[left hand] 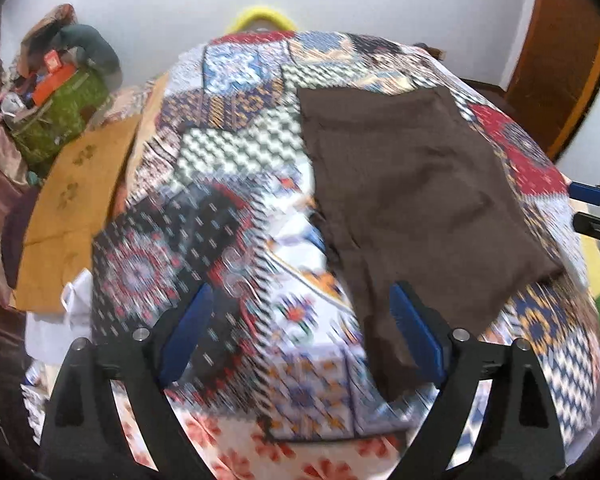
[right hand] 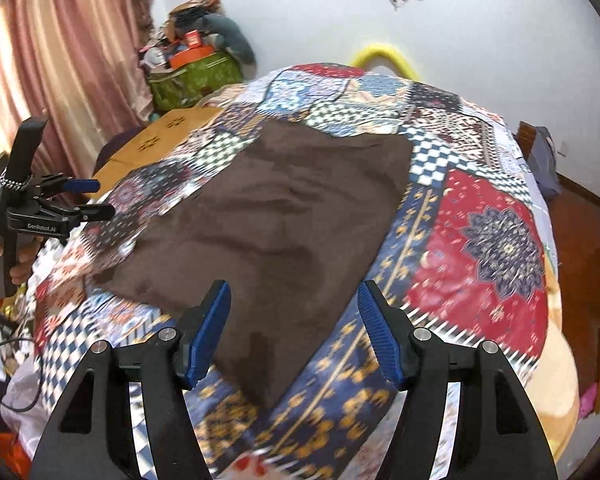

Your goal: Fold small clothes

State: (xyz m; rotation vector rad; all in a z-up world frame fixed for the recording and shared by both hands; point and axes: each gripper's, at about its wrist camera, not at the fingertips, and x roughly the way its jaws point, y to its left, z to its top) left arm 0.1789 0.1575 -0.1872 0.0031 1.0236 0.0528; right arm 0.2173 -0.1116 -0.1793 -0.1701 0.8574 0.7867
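Jaws apart, empty – brown cloth (right hand: 268, 216) flat.

A plain dark-brown garment (right hand: 284, 224) lies spread flat, lightly wrinkled, on the patterned patchwork bedspread (right hand: 496, 240).

Both wrist cameras are looking steeply down, close over the patchwork bedspread (left hand: 236, 240), from its near edge; both are sharing the brown cloth (right hand: 276, 224).
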